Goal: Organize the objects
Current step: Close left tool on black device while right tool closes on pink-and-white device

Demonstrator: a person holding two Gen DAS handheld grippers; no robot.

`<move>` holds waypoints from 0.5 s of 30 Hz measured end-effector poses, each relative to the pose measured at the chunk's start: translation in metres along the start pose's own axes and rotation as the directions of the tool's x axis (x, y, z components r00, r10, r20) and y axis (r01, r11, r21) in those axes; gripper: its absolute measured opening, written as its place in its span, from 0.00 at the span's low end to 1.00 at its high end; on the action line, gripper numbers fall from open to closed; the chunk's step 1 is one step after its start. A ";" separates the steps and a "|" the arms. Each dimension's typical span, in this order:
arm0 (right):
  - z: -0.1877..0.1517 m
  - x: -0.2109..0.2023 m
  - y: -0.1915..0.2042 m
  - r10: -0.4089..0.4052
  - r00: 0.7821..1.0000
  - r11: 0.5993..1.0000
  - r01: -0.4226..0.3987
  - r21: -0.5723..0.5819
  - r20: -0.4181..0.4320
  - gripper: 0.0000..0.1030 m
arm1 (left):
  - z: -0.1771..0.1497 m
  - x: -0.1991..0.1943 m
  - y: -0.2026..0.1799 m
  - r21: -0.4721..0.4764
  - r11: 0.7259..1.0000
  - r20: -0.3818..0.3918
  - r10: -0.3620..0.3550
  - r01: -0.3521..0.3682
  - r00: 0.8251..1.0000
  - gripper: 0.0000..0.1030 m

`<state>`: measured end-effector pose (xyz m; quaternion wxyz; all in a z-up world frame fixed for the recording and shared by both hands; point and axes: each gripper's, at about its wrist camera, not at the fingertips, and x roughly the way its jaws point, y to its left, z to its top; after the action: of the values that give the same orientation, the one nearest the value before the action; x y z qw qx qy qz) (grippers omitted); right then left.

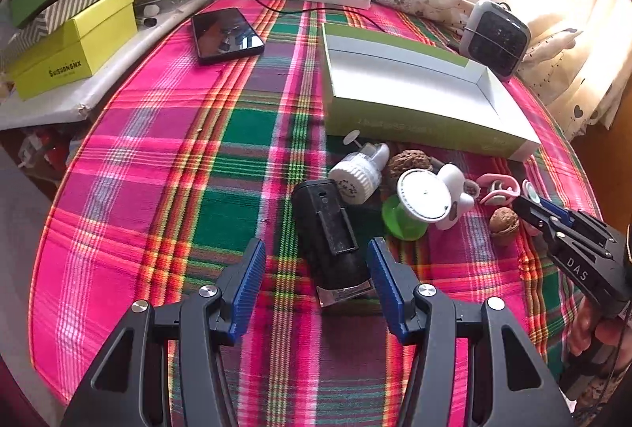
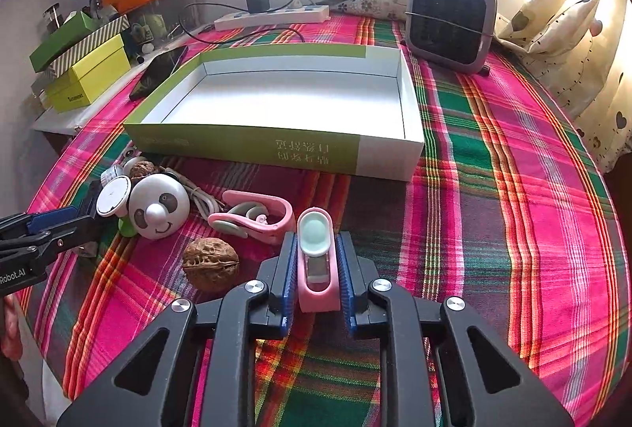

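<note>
Right claw clamps a pink clip-shaped gadget in front of the open green-and-white box; left claw stands open over a black device.

From the right wrist view, the right claw [image 2: 316, 269] has its blue pads pressed on both sides of the pink gadget [image 2: 317, 257], which lies on the plaid table [image 2: 493, 229] just before the near wall of the box [image 2: 276, 146]; this view alone shows the box's bare white floor, a walnut [image 2: 211, 263] and a panda-faced toy [image 2: 158, 205] left of the gadget, and pink earphones [image 2: 252, 215] between them. The left wrist view alone shows the left claw [image 1: 316, 269] with jaws apart around the black device [image 1: 330, 233], pads clear of it, plus a phone [image 1: 227, 34] far left of the box [image 1: 414, 126].
</note>
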<state>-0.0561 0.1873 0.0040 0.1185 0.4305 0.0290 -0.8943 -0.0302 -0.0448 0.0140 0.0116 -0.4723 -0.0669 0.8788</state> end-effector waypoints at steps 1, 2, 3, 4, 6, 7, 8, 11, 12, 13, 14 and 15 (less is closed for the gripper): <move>0.000 0.000 0.000 0.000 1.000 1.000 0.000 -0.001 0.000 0.19 | -0.001 0.000 0.004 0.000 1.000 -0.004 0.009 -0.009 1.000 0.51; -0.001 -0.001 0.000 0.000 1.000 1.000 0.000 -0.002 -0.001 0.19 | -0.002 0.000 0.008 -0.002 1.000 -0.007 0.022 -0.022 1.000 0.51; -0.001 -0.001 0.000 0.000 1.000 1.000 0.000 -0.001 -0.001 0.19 | -0.003 -0.002 0.011 -0.003 1.000 -0.003 0.030 -0.030 1.000 0.51; -0.001 -0.001 0.000 0.001 1.000 1.000 -0.001 0.001 -0.002 0.19 | -0.004 -0.002 0.014 -0.003 0.999 -0.001 0.038 -0.038 0.999 0.51; -0.002 -0.002 0.000 0.001 1.000 1.000 -0.001 0.003 -0.002 0.19 | -0.004 -0.002 0.017 -0.014 0.999 0.004 0.033 -0.033 0.999 0.51; -0.003 -0.003 0.000 -0.002 1.000 1.000 0.002 0.003 -0.002 0.19 | -0.003 -0.002 0.019 -0.018 0.999 0.012 0.026 -0.026 1.000 0.51; -0.003 -0.002 0.000 -0.002 1.000 1.000 0.002 0.002 -0.002 0.19 | -0.002 -0.001 0.019 -0.019 1.000 0.018 0.022 -0.021 1.000 0.51; -0.002 -0.003 -0.001 0.001 1.000 1.000 -0.001 -0.004 -0.004 0.19 | 0.003 0.004 0.017 -0.001 1.000 0.040 0.019 -0.019 0.999 0.51; -0.002 -0.003 -0.001 0.001 1.000 1.000 -0.001 -0.010 -0.006 0.19 | 0.004 0.005 0.016 0.004 1.000 0.041 0.022 -0.022 0.999 0.51; -0.002 -0.003 0.000 0.001 1.000 1.000 -0.001 -0.015 -0.007 0.19 | 0.006 0.007 0.015 0.013 1.000 0.045 0.023 -0.024 0.999 0.51; -0.002 -0.002 0.000 0.002 1.000 1.000 -0.002 -0.022 -0.006 0.19 | 0.007 0.008 0.014 0.024 0.999 0.050 0.027 -0.029 0.998 0.51; -0.001 -0.002 0.000 0.003 1.000 1.000 -0.003 -0.028 -0.003 0.20 | 0.008 0.009 0.013 0.038 0.999 0.055 0.035 -0.037 0.998 0.51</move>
<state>-0.0540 0.1881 0.0045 0.1260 0.4302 0.0412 -0.8929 -0.0414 -0.0573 0.0092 0.0033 -0.4491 -0.0414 0.8925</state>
